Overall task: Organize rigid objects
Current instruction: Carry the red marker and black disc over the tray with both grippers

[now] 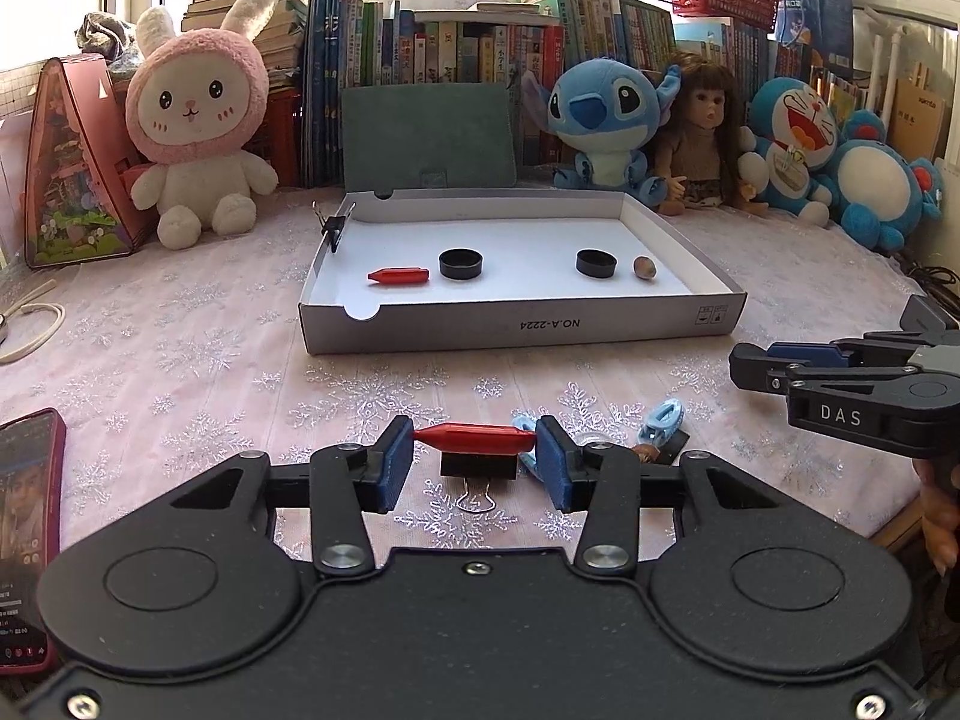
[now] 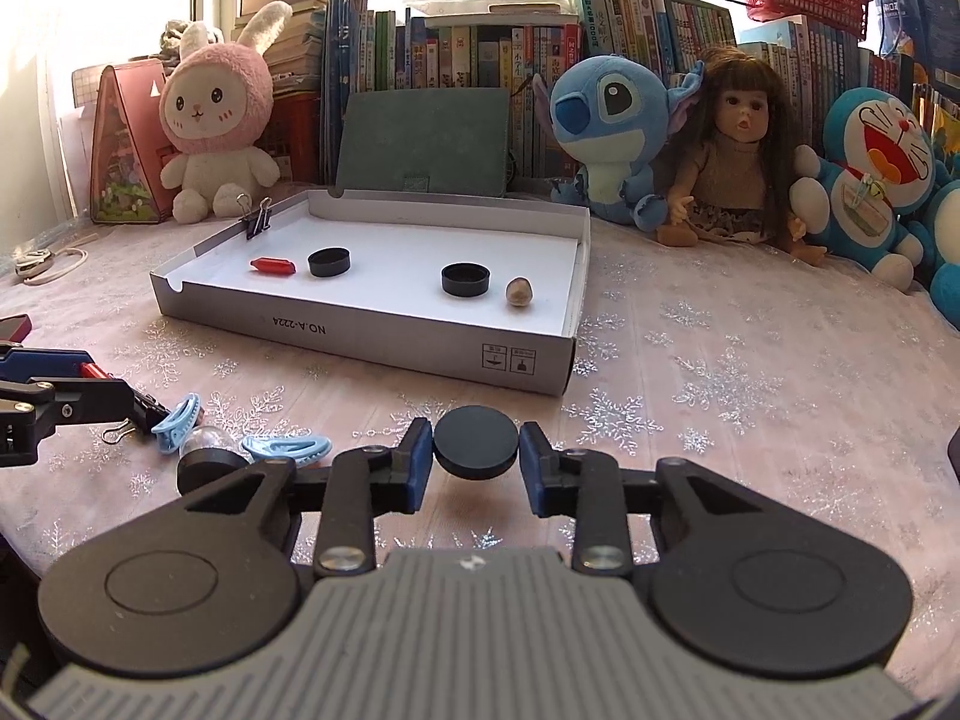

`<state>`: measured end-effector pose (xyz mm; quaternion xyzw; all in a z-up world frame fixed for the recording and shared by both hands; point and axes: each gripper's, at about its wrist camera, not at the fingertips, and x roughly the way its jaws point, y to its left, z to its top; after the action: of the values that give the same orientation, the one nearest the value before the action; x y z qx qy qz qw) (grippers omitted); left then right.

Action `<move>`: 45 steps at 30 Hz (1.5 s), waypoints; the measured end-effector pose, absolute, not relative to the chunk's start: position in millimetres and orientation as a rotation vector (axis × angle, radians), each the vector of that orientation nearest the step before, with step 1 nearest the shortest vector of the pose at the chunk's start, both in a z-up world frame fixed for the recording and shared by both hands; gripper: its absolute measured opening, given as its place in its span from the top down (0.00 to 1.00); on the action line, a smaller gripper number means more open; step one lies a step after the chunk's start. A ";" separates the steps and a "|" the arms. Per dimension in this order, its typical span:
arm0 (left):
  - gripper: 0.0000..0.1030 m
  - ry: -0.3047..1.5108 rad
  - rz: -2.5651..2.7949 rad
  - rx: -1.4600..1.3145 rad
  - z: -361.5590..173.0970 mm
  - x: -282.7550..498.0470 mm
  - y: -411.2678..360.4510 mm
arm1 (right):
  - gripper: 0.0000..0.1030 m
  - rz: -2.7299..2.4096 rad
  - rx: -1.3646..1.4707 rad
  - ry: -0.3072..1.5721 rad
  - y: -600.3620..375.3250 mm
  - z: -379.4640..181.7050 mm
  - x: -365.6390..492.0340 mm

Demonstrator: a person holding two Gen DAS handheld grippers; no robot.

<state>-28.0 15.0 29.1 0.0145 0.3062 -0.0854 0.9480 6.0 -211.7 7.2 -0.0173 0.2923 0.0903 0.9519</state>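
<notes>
We gripped one small hard piece in each gripper, both just in front of the box.

Our left gripper (image 1: 474,444) pinched a glossy red tapered cylinder (image 1: 474,438); our right gripper (image 2: 476,450) clamped a matte black disc (image 2: 476,443). The shallow white cardboard box (image 1: 522,324) held another red cylinder (image 1: 399,275), two black caps (image 1: 461,264) and a nut (image 1: 645,268).

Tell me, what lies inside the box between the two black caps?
Nothing: the white floor of the box between the left cap and the right cap is bare, in both wrist views.
</notes>
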 end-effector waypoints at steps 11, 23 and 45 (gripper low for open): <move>0.59 0.606 -0.133 -0.030 49.4 9.6 23.0 | 0.64 0.166 -0.001 0.587 -215.7 26.0 20.7; 0.59 0.645 -0.118 -0.080 68.0 80.2 31.1 | 0.64 0.148 0.095 0.635 -228.6 49.6 69.1; 0.59 0.826 -0.079 -0.046 21.7 168.8 22.2 | 0.64 0.183 0.114 0.839 -208.5 26.4 150.3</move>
<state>168.8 22.2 21.7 -0.0224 0.4013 -0.0382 0.9149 150.3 -208.5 26.4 0.0550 0.4067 0.0886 0.9076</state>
